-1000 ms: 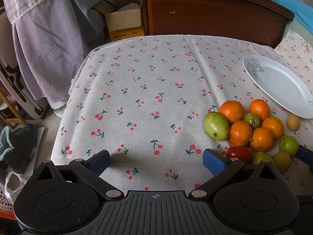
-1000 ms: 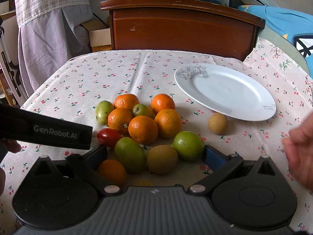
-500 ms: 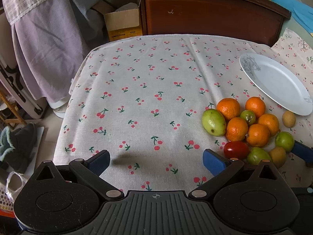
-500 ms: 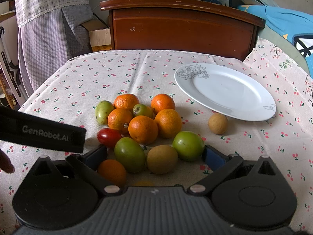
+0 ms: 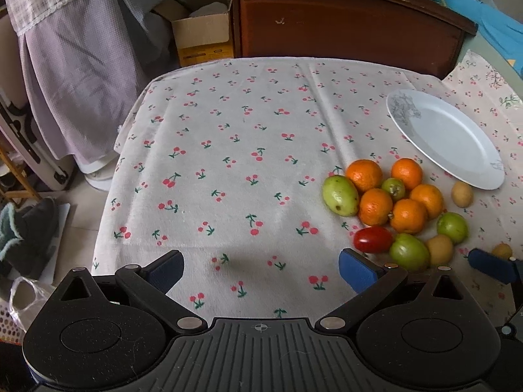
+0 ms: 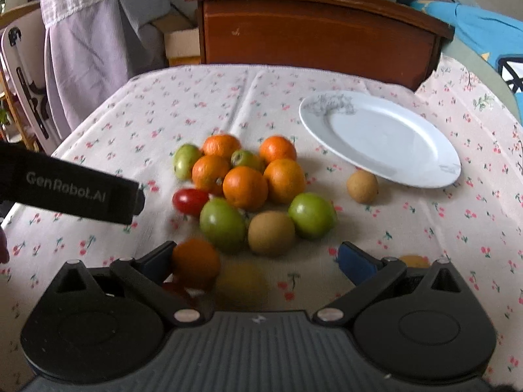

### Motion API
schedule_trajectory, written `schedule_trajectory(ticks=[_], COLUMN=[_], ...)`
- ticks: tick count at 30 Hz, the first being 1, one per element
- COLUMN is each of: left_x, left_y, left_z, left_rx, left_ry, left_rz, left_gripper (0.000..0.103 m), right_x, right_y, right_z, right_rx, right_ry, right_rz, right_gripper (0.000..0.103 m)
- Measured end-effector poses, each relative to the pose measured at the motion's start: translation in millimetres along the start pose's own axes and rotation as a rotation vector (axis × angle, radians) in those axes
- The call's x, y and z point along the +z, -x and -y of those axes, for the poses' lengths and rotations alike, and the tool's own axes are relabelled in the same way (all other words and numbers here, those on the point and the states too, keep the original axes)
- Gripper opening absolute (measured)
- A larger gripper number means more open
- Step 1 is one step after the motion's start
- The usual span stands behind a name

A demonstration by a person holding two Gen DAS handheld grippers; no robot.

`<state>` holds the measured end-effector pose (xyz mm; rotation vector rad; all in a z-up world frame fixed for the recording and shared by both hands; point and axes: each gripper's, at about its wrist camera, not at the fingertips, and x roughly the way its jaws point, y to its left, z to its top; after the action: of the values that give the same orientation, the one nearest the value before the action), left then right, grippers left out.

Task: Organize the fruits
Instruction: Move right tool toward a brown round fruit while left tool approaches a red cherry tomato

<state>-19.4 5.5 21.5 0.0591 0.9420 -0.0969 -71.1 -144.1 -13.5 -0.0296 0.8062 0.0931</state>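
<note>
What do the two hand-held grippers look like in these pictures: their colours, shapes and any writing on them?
Both look alike. The left hand-held gripper has a black ribbed body, two round black discs, silver pivot pins and angled black arms ending in blue pads. The right hand-held gripper is built the same. In the right wrist view, the left one's black side reads "GenRobot.AI" in grey. No cables or sleeves show.

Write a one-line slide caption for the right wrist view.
Open right gripper hovers before a fruit pile beside an empty white plate on cherry-print cloth.
</note>
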Motion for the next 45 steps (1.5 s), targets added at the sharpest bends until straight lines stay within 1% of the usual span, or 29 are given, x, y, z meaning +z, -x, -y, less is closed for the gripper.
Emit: schedule_trajectory(ticks=[6,10,12,16,22,26,36,45], left_x=[0,0,-1,-3,-5,-7,-10,-10], left_y=[12,21,25,33,39,40,38,32], left_z=[-2,-2,-2,-2,1,2,7,8], left_rx=[-0.018,-0.036,-0.042,-0.050,-0.037,-0.023,0.002,0.026], left_ry=[0.009,0.011,0.011,0.009,-0.003,-0.011,-0.025,-0.026], left_rz=[0.007,0.016,0.020,0.024,0.028,0.024,-0.002,-0.029], left_gripper=[0.102,0.102,0.102,0.102,0.102,0.102,0.102,0.102], right_x=[4,8,12,16,18,20,22,23], right_y=[12,28,35,49,60,59,55,51], right_z=[4,11,15,22,34,40,36,33], right_rx=[-0.008,-0.017,-0.036,-0.076,-0.106,-0.110,-0.151,-0.161], right_ry=[-0.079,-0.128,-0.142,-0.173,-0.228,-0.259,-0.252,-0.234], right_rz=[-0.100,-0.090,-0.099,-0.088,-0.065,-0.082,-0.098,-0.115], right_gripper=[0.102,0.102,0.102,0.102,0.102,0.102,0.102,0.102])
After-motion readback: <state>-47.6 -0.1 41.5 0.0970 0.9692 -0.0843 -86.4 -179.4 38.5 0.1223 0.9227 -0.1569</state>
